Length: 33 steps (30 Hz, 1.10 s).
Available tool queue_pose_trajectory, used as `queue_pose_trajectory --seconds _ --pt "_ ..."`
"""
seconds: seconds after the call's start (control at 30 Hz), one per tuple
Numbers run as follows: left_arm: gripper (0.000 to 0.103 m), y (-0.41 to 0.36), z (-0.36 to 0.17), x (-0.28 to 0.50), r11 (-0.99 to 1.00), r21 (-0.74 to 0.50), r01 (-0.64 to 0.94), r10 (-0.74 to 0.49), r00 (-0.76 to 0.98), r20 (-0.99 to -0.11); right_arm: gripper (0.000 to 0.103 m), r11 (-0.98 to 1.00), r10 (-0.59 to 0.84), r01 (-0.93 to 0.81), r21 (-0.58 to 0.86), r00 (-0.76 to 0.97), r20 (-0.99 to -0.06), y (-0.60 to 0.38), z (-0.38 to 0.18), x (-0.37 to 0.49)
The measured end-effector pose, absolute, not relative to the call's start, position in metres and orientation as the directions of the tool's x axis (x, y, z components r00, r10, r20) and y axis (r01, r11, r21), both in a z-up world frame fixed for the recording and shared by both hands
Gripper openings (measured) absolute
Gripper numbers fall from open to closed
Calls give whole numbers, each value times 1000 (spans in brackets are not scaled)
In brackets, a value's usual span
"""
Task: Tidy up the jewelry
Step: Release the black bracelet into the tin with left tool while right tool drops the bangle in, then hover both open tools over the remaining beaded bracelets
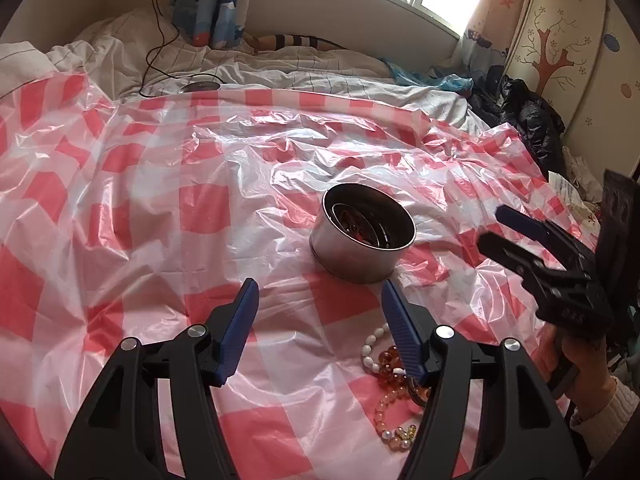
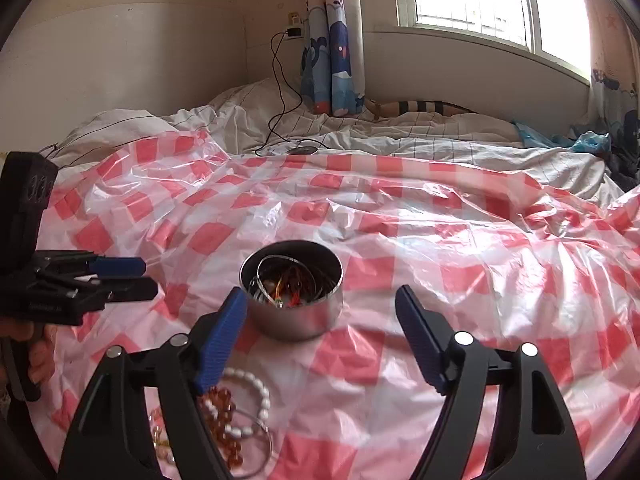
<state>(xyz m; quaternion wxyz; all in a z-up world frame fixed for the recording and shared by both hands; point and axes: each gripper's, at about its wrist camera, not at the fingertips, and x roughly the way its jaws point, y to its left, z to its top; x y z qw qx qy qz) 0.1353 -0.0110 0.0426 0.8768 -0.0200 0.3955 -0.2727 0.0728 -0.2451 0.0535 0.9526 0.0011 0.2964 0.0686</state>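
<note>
A round metal tin [image 1: 348, 260] stands on the red-and-white checked plastic sheet [image 1: 140, 200]. It holds bangles and coloured jewelry [image 2: 288, 280]. My left gripper [image 1: 319, 286] is open just short of the tin, with nothing between its fingers. My right gripper [image 2: 321, 291] is open too, its fingers standing either side of the tin [image 2: 296, 322] without touching it. Loose on the sheet lie a white bead bracelet [image 1: 370, 354], an amber bead bracelet [image 1: 394, 380] and a thin metal bangle [image 2: 262, 450]. Each gripper shows in the other's view, right [image 1: 491, 226] and left [image 2: 148, 277].
The plastic sheet covers a bed with rumpled white bedding [image 2: 360, 136]. A black cable [image 2: 280, 92] runs from a wall socket to a dark round object [image 2: 302, 149]. Dark clothing [image 1: 528, 120] is piled at the right by a wardrobe [image 1: 568, 60]. A curtain [image 2: 332, 60] hangs behind.
</note>
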Motion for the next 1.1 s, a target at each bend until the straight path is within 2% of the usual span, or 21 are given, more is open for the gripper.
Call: queue_pose_trajectory --seconds 0.1,0.2,0.37,0.53,0.93,1.1 --pt "68 -11 42 114 855 -263 447 -497 562 -662 89 996 88 -68 56 837 -541 -251 45 38" --pt "72 -14 40 96 858 -260 443 -496 583 -643 90 993 58 10 120 834 -549 -258 32 29" --pt "78 -26 39 88 862 -182 473 -469 607 -642 90 985 -34 125 117 813 -582 -264 8 38" --pt "79 -18 36 98 862 -246 444 -488 591 -642 94 977 -71 171 130 828 -556 -271 6 27" --pt "82 -27 28 105 864 -249 437 -482 577 -660 95 979 -71 167 121 822 -565 -269 4 29" --pt "83 -11 30 114 862 -309 403 -502 583 -640 95 985 -36 124 123 834 -550 -263 15 22"
